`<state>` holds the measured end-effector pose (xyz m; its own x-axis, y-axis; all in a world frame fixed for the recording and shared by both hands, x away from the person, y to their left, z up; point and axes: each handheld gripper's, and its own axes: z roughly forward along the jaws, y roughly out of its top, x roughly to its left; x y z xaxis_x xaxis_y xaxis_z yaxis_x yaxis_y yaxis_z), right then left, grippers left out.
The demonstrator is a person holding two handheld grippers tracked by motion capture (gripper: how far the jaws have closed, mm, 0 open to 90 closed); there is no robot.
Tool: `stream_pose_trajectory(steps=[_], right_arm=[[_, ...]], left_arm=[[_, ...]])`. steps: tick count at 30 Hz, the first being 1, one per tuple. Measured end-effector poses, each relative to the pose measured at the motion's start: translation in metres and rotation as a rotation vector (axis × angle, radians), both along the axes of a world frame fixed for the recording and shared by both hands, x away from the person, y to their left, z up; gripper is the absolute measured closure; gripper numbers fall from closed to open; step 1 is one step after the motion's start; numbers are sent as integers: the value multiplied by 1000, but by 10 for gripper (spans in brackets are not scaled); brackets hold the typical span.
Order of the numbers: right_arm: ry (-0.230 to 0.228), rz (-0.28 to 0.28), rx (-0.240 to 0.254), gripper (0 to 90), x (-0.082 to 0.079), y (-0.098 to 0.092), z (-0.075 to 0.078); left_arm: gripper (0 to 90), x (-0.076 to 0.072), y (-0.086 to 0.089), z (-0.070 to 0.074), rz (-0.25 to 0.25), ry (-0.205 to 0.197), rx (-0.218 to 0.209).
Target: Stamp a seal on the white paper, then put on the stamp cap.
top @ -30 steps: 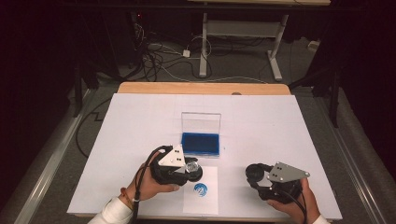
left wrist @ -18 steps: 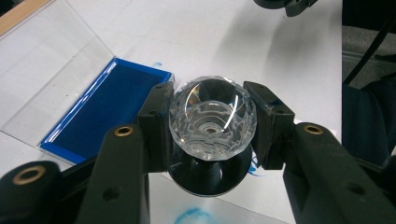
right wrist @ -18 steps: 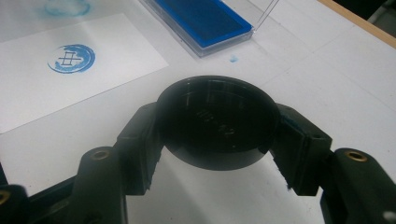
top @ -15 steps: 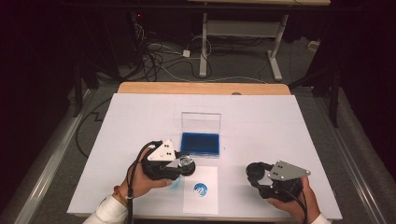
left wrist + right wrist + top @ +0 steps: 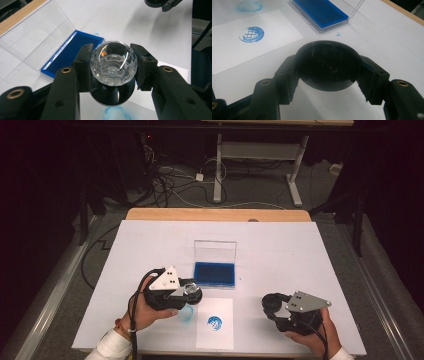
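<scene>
Open clear case [image 5: 215, 254] holds blue ink pad [image 5: 214, 273]; left tongs [image 5: 113, 66] grasp crystal-knob stamp [image 5: 113, 63]; right tongs [image 5: 328, 72] grasp black cap [image 5: 327, 66].

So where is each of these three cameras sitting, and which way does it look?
High view: above the table's near edge, looking forward and down; forearms, left gripper, right gripper.
Left gripper view: rides that gripper, fingers clamping a crystal-knobbed stamp.
Right gripper view: fingers clamp a black cap.
All share the blue ink pad.
</scene>
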<state>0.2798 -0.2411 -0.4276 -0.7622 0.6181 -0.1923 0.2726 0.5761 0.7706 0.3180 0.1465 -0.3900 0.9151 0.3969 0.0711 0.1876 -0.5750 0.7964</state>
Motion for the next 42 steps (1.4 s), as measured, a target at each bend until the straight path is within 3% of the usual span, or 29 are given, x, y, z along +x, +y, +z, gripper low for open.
stream_pose_trajectory(steps=[16,31,42], right_arm=[[3,16,-7,388,2,5,-1],[2,17,-7,388,2,8,-1],[37,55,-6,388,5,25,-8]], left_arm=[[541,1,9,1,18,-1,-9],[541,-4,5,0,-7,6,-18],[541,-2,-8,8,-59,17,-80]])
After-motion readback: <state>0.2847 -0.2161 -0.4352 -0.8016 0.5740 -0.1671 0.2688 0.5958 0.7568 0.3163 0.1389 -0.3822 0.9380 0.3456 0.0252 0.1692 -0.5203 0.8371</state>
